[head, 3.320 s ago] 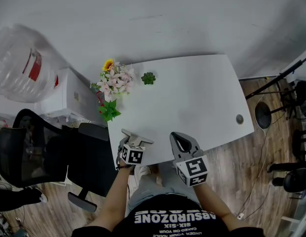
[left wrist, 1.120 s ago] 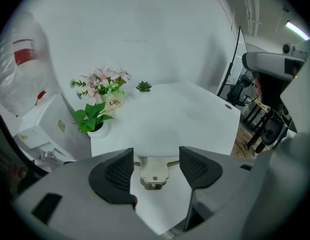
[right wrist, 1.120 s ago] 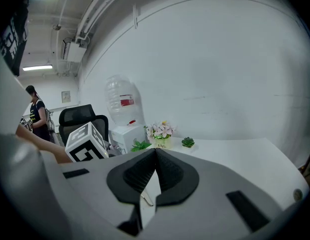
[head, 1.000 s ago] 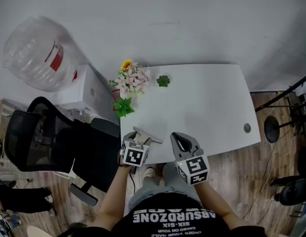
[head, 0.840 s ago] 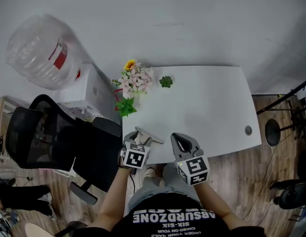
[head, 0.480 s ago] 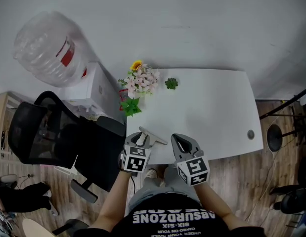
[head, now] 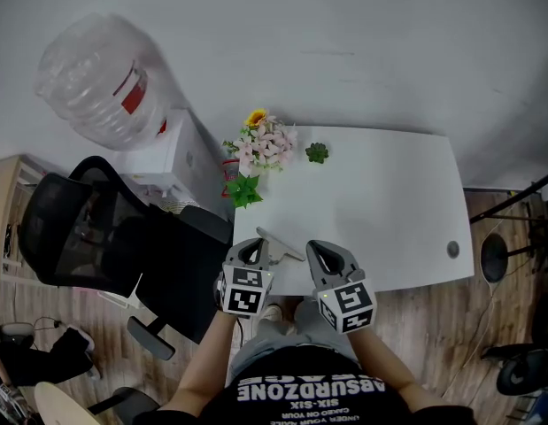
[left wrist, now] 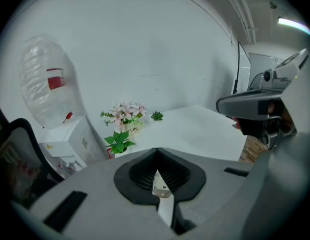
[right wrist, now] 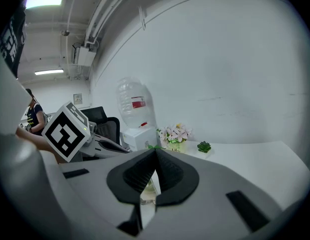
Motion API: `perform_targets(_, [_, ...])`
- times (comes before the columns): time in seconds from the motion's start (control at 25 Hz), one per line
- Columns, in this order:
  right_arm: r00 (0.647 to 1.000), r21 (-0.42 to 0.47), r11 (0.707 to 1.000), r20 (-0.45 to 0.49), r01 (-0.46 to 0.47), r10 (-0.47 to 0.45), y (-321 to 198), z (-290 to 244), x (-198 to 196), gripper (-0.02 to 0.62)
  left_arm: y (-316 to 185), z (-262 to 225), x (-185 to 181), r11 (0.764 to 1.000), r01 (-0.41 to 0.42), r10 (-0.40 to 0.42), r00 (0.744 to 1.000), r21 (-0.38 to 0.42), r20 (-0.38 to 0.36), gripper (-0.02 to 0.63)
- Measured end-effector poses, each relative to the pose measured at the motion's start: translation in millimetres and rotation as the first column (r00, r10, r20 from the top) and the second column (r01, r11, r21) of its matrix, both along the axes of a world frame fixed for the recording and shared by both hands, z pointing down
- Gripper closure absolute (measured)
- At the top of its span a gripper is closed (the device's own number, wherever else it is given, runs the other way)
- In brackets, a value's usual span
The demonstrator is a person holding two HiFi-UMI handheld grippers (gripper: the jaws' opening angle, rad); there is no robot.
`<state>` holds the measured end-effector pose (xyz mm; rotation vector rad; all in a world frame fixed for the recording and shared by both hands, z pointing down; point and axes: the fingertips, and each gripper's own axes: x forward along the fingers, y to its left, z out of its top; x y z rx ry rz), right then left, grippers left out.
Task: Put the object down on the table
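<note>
Matt white table (head: pixel 380 211), wood floor (head: pixel 433 343), clear plastic bottle (head: pixel 96 78).

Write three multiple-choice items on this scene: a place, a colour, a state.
1. The small succulent stands on the table: A at the near edge; B at the far edge beside the flowers; C at the right end.
2. The office chair is: A white; B red; C black.
3. The left claw is: A shut; B wide open; C gripping the flowers.
B: it sits just right of the flowers, far from the person. C: its back and seat are black. A: its pads meet.
</note>
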<state>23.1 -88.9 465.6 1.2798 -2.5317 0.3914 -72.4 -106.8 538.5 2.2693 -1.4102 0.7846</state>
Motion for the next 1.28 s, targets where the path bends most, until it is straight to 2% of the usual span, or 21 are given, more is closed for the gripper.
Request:
perform_targets(0.56, [0.999,-0.009,0.999,0.0,0.038,-0.038,-0.2,2.0,-15.2,0.597,8.8,-16.4,-18.1,0.995,0.091,-0.093,0.994,-0.026,-0.064,0.6])
perform_targets(1.28, [0.998,-0.019,0.998,-0.008,0.057,-0.057,-1.0,5.2,-19.1,0.597,11.0,-14.1,-18.8,0.993,0.11,-0.113,0.99,-0.043,-0.088,0.6])
